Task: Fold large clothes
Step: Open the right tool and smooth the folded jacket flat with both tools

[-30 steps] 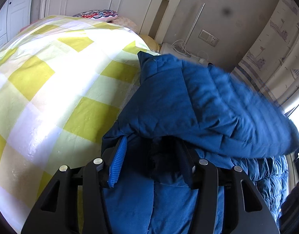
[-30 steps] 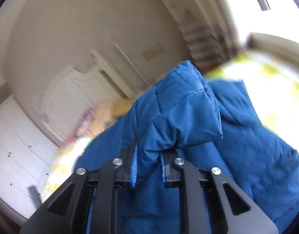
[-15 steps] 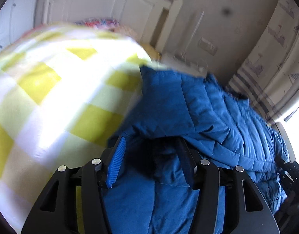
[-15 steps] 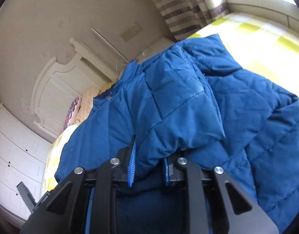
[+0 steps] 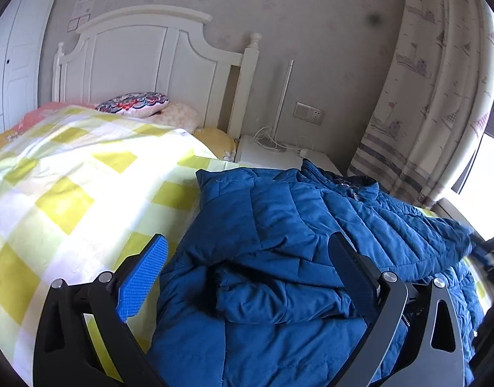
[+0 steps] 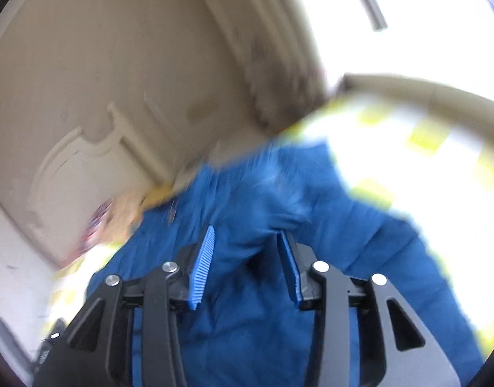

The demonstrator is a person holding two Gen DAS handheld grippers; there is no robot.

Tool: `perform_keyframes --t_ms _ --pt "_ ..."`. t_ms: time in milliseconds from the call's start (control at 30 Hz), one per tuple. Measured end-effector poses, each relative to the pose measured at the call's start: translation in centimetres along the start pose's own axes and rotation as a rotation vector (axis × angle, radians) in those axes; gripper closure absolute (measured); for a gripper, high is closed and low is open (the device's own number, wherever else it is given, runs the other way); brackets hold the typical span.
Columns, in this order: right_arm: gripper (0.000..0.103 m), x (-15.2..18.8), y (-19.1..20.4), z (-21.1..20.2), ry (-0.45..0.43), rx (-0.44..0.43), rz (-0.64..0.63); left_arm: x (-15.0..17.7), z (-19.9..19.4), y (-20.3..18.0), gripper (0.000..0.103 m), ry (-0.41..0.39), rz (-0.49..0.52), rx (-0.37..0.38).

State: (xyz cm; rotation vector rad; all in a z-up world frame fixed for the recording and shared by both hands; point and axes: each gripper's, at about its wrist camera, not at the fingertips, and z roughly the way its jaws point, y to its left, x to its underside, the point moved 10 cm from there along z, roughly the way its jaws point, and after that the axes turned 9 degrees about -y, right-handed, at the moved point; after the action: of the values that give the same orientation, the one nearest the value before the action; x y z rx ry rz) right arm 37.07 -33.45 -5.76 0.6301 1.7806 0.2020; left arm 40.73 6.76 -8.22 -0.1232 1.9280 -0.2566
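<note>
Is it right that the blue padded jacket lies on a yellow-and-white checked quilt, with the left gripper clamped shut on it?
Not quite. The left wrist view shows the left gripper open, fingers spread wide over the blue padded jacket. The jacket does lie on the yellow-and-white checked quilt.

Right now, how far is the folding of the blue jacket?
Done: one part of the blue jacket is folded over and lies on the checked bedspread. In hand: nothing; the left gripper and the right gripper are both open above it. Left: the folded pile looks bulky and rumpled, so probably more folds.
</note>
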Motion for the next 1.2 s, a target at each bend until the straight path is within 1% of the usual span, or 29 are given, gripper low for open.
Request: perform_keyframes --t_ms 33,67,100,133,167,233,267,300,367,433,467,500,567,633,700,767,833,867,933,967,1033,1067,1100,1133,1200 --pt "0.040 -1.9 0.4 -1.3 -0.097 0.037 -0.046 0.1 0.1 0.2 0.007 0.007 -0.007 -0.004" --pt "0.037 -3.1 0.8 -2.1 -0.166 0.047 -0.071 0.2 0.2 0.1 0.007 0.012 -0.009 -0.005" --pt "0.035 -4.3 2.0 -2.8 -0.220 0.025 -0.106 0.2 0.3 0.2 0.007 0.018 -0.013 -0.005" --pt "0.032 -4.8 4.0 -2.6 -0.223 -0.024 -0.176 0.2 0.4 0.2 0.007 0.021 -0.015 -0.006" --pt "0.031 -4.7 5.3 -1.8 -0.186 -0.054 -0.239 0.2 0.5 0.2 0.007 0.022 -0.016 -0.006" --pt "0.031 -2.8 8.1 0.8 -0.057 -0.115 -0.387 0.4 0.4 0.3 0.007 0.023 -0.017 -0.007" --pt "0.031 -1.4 8.6 2.5 0.015 -0.114 -0.462 0.4 0.3 0.3 0.007 0.024 -0.020 -0.009" --pt "0.031 -0.7 8.4 3.4 0.054 -0.107 -0.493 0.5 0.3 0.3 0.007 0.025 -0.026 -0.008" --pt "0.031 1.8 7.2 5.9 0.176 -0.087 -0.558 0.6 0.4 0.7 0.007 0.031 -0.047 -0.006" --pt "0.032 5.0 4.1 8.6 0.315 -0.027 -0.606 0.9 0.7 0.8 0.007 0.046 -0.062 -0.001" --pt "0.031 5.8 3.3 8.9 0.314 -0.056 -0.596 1.0 0.9 0.9 0.007 0.058 -0.072 0.000" --pt "0.031 5.9 2.8 9.2 0.329 -0.074 -0.565 1.1 1.0 1.1 0.007 0.064 -0.078 0.001" --pt "0.030 5.7 2.5 9.2 0.335 -0.086 -0.540 1.2 1.2 1.4 0.007 0.076 -0.094 0.001" --pt "0.029 5.9 2.4 9.6 0.342 -0.074 -0.563 1.3 1.3 1.4 0.008 0.116 -0.117 -0.012" --pt "0.026 6.0 2.5 9.6 0.344 -0.062 -0.583 0.3 0.9 -0.1 0.009 0.121 -0.125 0.027" --pt "0.023 5.9 2.4 9.7 0.347 -0.062 -0.581 -1.1 0.8 -2.4 0.009 0.131 -0.092 0.058" --pt "0.022 6.3 2.6 9.7 0.351 -0.066 -0.571 -2.6 1.6 -5.3 0.008 0.153 -0.029 0.089" --pt "0.021 6.4 2.6 9.5 0.354 -0.070 -0.568 -3.3 2.5 -6.7 0.007 0.165 0.011 0.097" --pt "0.018 6.6 2.8 9.6 0.360 -0.077 -0.564 -3.4 4.6 -7.9 0.007 0.190 0.058 0.090" --pt "0.016 6.6 2.8 9.6 0.364 -0.081 -0.562 -2.9 6.0 -8.2 0.006 0.225 0.075 0.080" --pt "0.014 6.7 2.9 9.6 0.369 -0.091 -0.559 0.1 9.5 -7.7 0.006 0.339 0.101 0.040" --pt "0.012 6.8 2.9 9.6 0.372 -0.096 -0.557 1.5 10.6 -7.3 0.006 0.378 0.113 0.024" --pt "0.009 6.8 3.0 9.5 0.375 -0.109 -0.553 3.6 12.0 -6.8 0.004 0.388 0.177 0.014" --pt "0.008 6.8 3.2 9.5 0.378 -0.119 -0.550 4.1 12.2 -7.0 0.004 0.338 0.246 0.018" --pt "0.006 6.9 3.2 9.5 0.386 -0.135 -0.541 4.3 11.5 -6.8 0.004 0.326 0.231 0.020"
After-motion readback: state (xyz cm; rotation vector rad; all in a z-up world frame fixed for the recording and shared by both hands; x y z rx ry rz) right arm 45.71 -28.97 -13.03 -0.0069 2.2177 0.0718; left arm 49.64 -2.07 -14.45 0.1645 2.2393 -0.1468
